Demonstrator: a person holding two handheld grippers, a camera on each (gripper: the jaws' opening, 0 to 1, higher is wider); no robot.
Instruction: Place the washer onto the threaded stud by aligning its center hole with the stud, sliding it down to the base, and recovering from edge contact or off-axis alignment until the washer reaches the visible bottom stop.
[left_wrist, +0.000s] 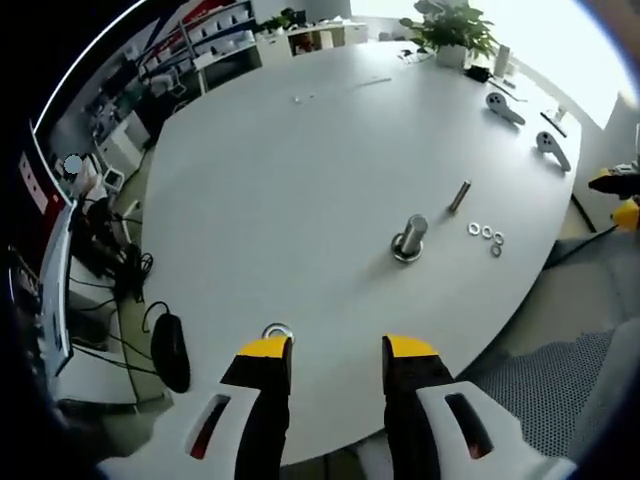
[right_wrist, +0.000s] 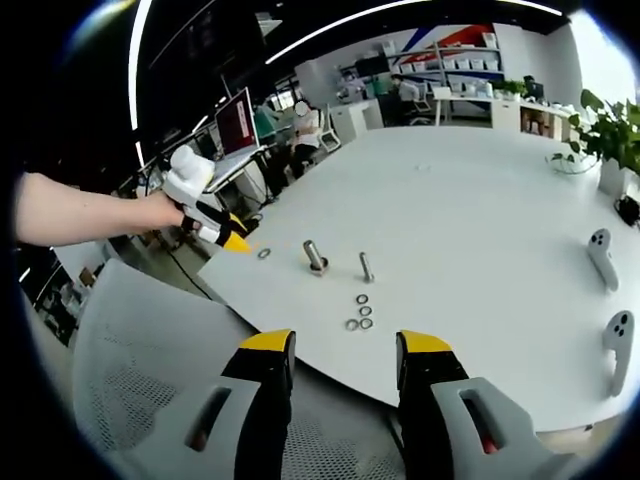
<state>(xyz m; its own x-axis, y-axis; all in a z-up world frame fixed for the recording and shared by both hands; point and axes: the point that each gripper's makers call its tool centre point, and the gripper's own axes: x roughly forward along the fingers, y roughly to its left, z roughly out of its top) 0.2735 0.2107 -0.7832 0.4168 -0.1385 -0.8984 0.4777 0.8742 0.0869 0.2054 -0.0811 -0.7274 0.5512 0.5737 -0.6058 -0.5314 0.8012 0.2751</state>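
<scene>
My left gripper (left_wrist: 336, 352) was spread wide and held nothing. It hovered at the near edge of the white table (left_wrist: 300, 190), and one washer (left_wrist: 277, 331) lay flat just in front of its left jaw, at about eleven o'clock from the tips. The stud (left_wrist: 409, 238) stood upright on its round base, well apart from this washer, at about one o'clock. A loose bolt (left_wrist: 459, 195) lay beyond it, and three or four spare washers (left_wrist: 486, 236) sat near it at three o'clock from the stud.

My right gripper (right_wrist: 343, 352) was also spread and empty, hanging off the table edge over a mesh chair (right_wrist: 150, 380). In its view the left gripper (right_wrist: 205, 205) was at nine o'clock of the stud (right_wrist: 315, 256), with the single washer (right_wrist: 264, 254) between them.

I judged the main risk was the pickup. The washer was thin and flat on a smooth top and close to the edge, so the jaws could push it off the table instead of lifting it. Later, a tilted washer could catch on the stud's top. I could not tell the threads clearly from here, the stud was too small.
</scene>
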